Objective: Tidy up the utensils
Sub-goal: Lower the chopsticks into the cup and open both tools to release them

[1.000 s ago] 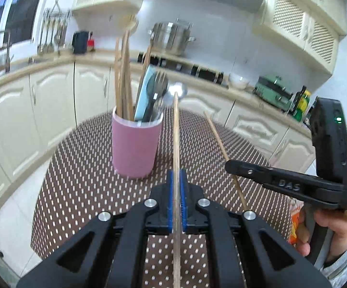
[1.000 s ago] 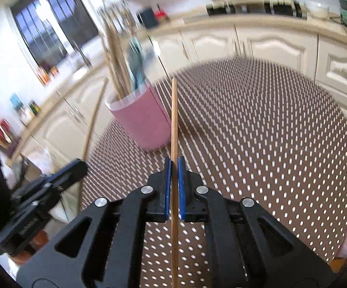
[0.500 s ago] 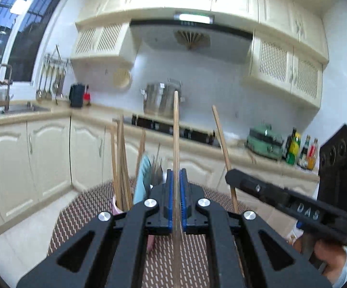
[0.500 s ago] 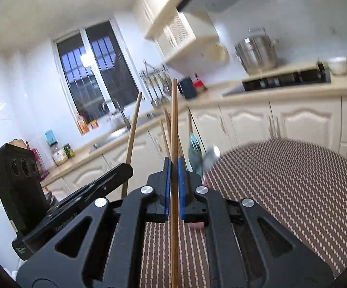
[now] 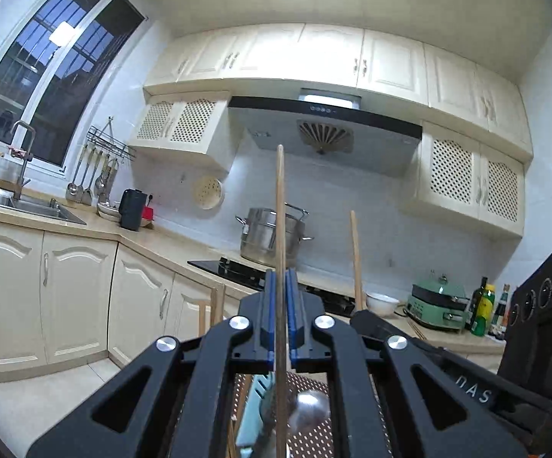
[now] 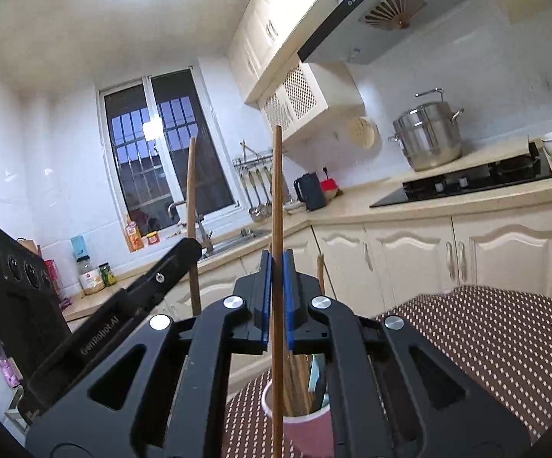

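Fingers (image 6: 266, 297) grip a chopstick (image 6: 276, 198) above the crowded pink cup (image 6: 306, 431).

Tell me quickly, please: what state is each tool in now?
Left tool: closed on a thin wooden chopstick.
Right tool: closed on another thin wooden chopstick.

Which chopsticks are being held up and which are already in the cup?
Two are held upright: one chopstick clamped in the left gripper, another chopstick clamped in the right gripper. The rest stand loose in the pink cup.
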Demonstrator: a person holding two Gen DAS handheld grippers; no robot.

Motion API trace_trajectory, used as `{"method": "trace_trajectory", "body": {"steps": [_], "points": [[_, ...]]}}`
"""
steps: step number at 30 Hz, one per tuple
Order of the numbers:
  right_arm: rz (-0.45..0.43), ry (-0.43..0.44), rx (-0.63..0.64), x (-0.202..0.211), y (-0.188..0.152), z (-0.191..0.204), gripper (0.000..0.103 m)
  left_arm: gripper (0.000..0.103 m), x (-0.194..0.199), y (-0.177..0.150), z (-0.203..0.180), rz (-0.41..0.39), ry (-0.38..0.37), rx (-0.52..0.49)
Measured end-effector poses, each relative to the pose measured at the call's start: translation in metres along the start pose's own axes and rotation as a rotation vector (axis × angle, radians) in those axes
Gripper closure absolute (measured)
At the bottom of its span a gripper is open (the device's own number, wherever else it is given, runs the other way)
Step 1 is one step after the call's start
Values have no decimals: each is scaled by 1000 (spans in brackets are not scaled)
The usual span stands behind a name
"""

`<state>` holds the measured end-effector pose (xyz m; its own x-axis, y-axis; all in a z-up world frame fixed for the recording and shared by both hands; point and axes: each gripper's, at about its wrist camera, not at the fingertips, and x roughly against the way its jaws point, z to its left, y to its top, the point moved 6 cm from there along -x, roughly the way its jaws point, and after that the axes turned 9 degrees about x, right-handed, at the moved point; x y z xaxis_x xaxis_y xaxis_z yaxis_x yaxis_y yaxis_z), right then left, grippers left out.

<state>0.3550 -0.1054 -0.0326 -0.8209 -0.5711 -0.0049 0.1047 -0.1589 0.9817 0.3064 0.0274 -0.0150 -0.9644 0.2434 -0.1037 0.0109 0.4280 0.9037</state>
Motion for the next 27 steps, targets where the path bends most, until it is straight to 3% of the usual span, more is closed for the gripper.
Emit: {"method": "trace_trajectory", "body": {"steps": [12, 27], "points": [[-31, -11, -2, -39, -14, -10, 97, 98, -36, -15, 24, -56, 65, -7], [36, -30, 40, -46, -41, -11, 97, 98, -27, -54, 39, 66, 109, -34]]}}
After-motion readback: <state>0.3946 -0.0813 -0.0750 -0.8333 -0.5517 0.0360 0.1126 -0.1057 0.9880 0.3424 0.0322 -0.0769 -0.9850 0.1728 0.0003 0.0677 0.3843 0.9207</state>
